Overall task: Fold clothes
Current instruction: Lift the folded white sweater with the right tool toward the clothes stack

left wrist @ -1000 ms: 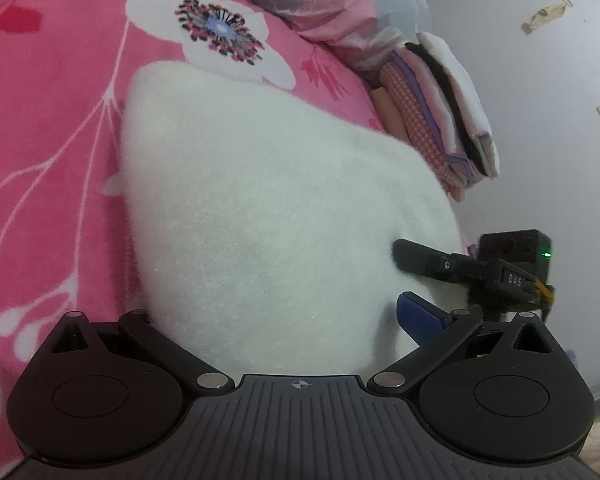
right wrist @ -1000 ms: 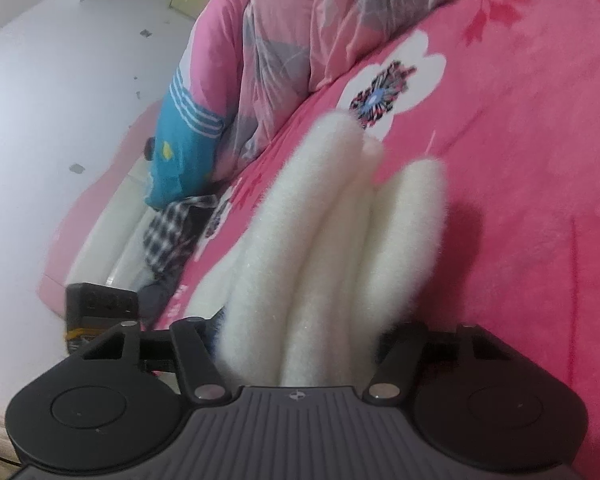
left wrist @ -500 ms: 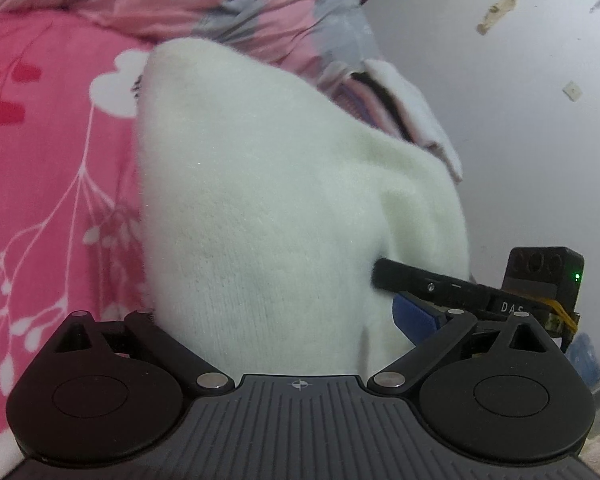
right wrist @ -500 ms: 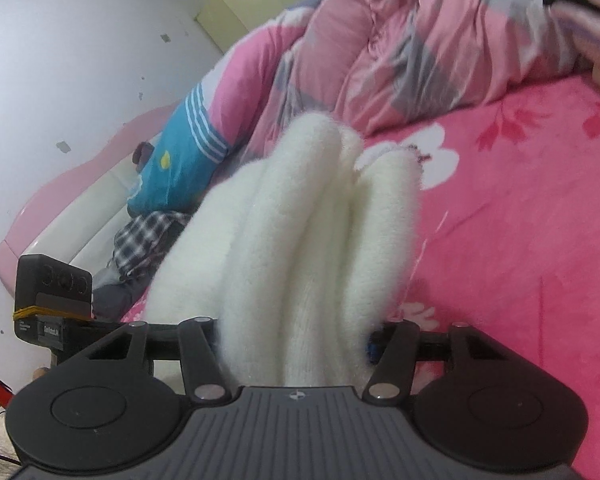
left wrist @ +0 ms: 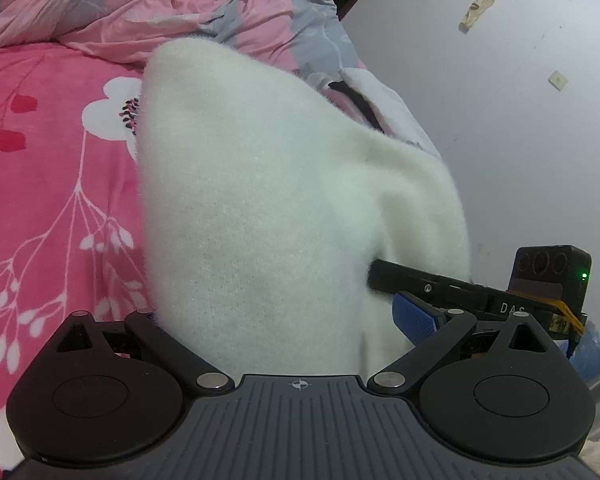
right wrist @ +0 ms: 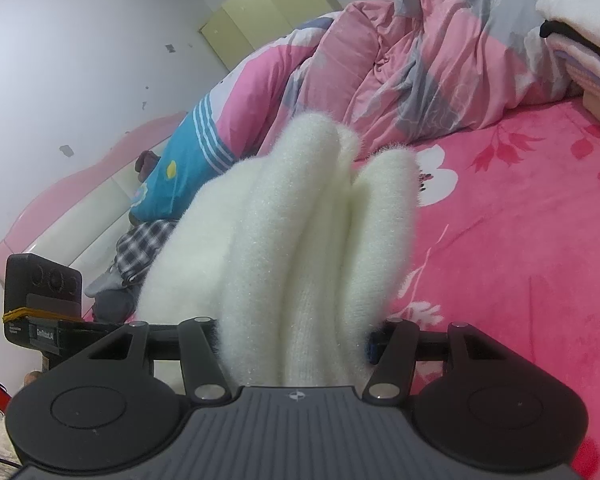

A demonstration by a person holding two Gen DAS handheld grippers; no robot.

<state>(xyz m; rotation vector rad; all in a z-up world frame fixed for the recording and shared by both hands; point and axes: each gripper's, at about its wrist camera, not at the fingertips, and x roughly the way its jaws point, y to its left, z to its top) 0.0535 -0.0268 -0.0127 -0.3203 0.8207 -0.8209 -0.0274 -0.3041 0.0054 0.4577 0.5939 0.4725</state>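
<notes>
Both grippers, left (left wrist: 300, 344) and right (right wrist: 296, 344), clamp a folded fluffy white knitted garment (left wrist: 260, 200), lifted for carrying above the pink floral bed (left wrist: 40, 168).

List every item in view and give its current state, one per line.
white fuzzy garment: bunched in thick folds, gripped at both ends.
left gripper: shut on the garment.
right gripper: shut on the garment.
stack of clothes: folded, piled on the bed.
pink-grey duvet: crumpled.
plaid garment: unfolded, heaped.
pink floral sheet: spread flat.
</notes>
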